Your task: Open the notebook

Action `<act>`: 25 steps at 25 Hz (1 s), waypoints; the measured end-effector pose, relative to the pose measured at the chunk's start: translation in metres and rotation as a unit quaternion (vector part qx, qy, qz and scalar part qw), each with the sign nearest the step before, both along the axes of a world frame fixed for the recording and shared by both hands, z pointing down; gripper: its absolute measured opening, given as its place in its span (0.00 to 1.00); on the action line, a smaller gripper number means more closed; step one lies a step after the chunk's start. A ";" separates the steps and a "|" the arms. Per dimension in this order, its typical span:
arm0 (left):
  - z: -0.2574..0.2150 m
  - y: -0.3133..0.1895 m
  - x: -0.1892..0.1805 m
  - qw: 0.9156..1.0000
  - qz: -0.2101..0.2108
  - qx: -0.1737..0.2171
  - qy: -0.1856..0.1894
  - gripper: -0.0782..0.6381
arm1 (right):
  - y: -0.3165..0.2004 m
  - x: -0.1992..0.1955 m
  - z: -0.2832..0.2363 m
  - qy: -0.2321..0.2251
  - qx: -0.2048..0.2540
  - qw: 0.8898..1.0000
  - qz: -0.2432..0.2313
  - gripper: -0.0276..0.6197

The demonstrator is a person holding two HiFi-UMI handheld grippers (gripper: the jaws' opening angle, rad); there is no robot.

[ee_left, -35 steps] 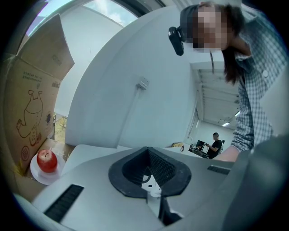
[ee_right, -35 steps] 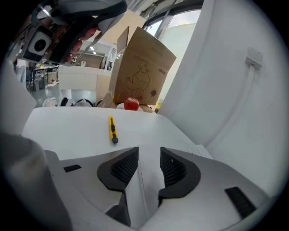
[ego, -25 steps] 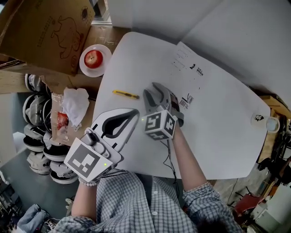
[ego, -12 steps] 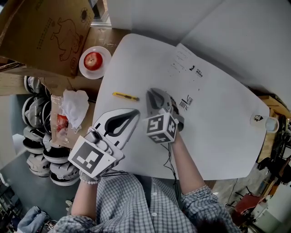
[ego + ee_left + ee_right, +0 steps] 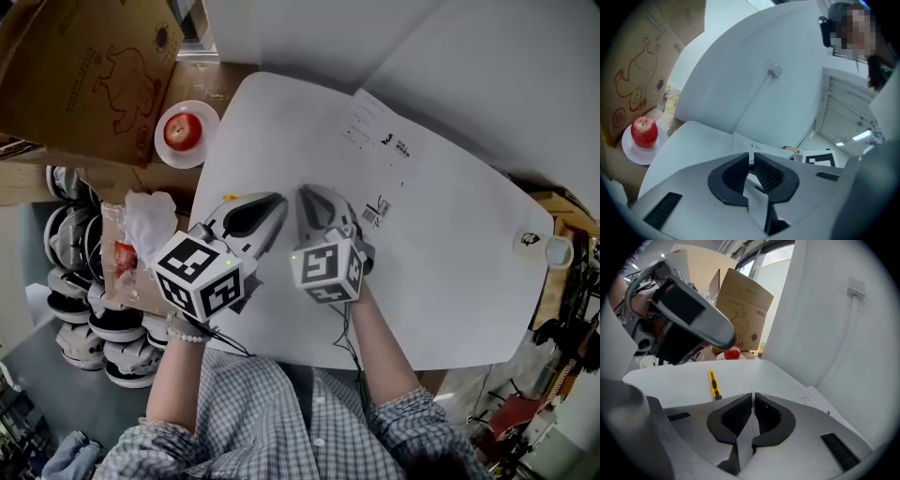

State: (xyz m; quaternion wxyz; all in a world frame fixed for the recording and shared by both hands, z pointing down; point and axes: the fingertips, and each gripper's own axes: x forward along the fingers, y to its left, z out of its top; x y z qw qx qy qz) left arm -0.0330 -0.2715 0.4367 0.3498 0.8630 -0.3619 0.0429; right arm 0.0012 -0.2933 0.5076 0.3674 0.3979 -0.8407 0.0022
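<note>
The notebook (image 5: 380,131) is a flat white cover with small print and a barcode, lying on the white table (image 5: 469,281); in the right gripper view the notebook (image 5: 818,400) lies to the right. My right gripper (image 5: 306,193) rests at its left edge. Its jaws have just been closing, and a thin white sliver, apparently the cover's edge, sits between the pads (image 5: 740,417). My left gripper (image 5: 280,200) is beside it on the left, its jaws together with nothing in them. The left gripper (image 5: 693,319) also looms in the right gripper view.
A yellow utility knife (image 5: 713,384) lies on the table, mostly hidden under the left gripper in the head view. Beyond the table's left edge, a red apple (image 5: 178,131) sits on a white plate beside a cardboard box (image 5: 84,66). A small cup (image 5: 555,251) stands far right.
The left gripper moved up and to the right over the table, covering the knife, and now sits next to the right gripper. The right gripper stayed in place and its jaws closed.
</note>
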 end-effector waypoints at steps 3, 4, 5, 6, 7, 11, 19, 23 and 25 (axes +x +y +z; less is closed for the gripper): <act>0.022 -0.017 -0.002 0.998 -0.033 -0.051 0.003 0.13 | 0.000 0.001 -0.006 -0.007 0.004 1.000 0.007 0.09; 0.028 -0.020 -0.001 0.997 -0.038 -0.064 0.000 0.13 | 0.000 0.002 -0.007 -0.009 0.006 1.000 0.008 0.09; 0.033 -0.023 0.002 0.996 -0.038 -0.076 -0.001 0.13 | 0.000 0.002 -0.009 -0.011 0.007 1.000 0.009 0.09; 0.038 -0.025 0.006 0.996 -0.035 -0.087 0.001 0.14 | -0.001 0.003 -0.011 -0.012 0.009 1.000 0.010 0.09; 0.042 -0.027 0.010 0.995 -0.033 -0.098 0.007 0.16 | -0.001 0.003 -0.012 -0.014 0.010 1.000 0.011 0.09; 0.055 -0.037 0.018 0.988 -0.044 -0.140 0.045 0.19 | -0.001 0.005 -0.016 -0.022 0.014 1.000 0.011 0.09; 0.047 -0.052 0.039 0.961 -0.035 -0.194 0.196 0.19 | 0.001 0.002 -0.012 0.009 0.034 0.999 -0.003 0.09; 0.039 -0.058 0.048 0.961 -0.021 -0.188 0.204 0.19 | 0.004 0.002 -0.004 0.014 0.038 0.999 -0.002 0.09; 0.037 -0.059 0.051 0.966 -0.007 -0.178 0.186 0.19 | 0.003 0.004 -0.002 0.013 0.038 0.999 0.004 0.12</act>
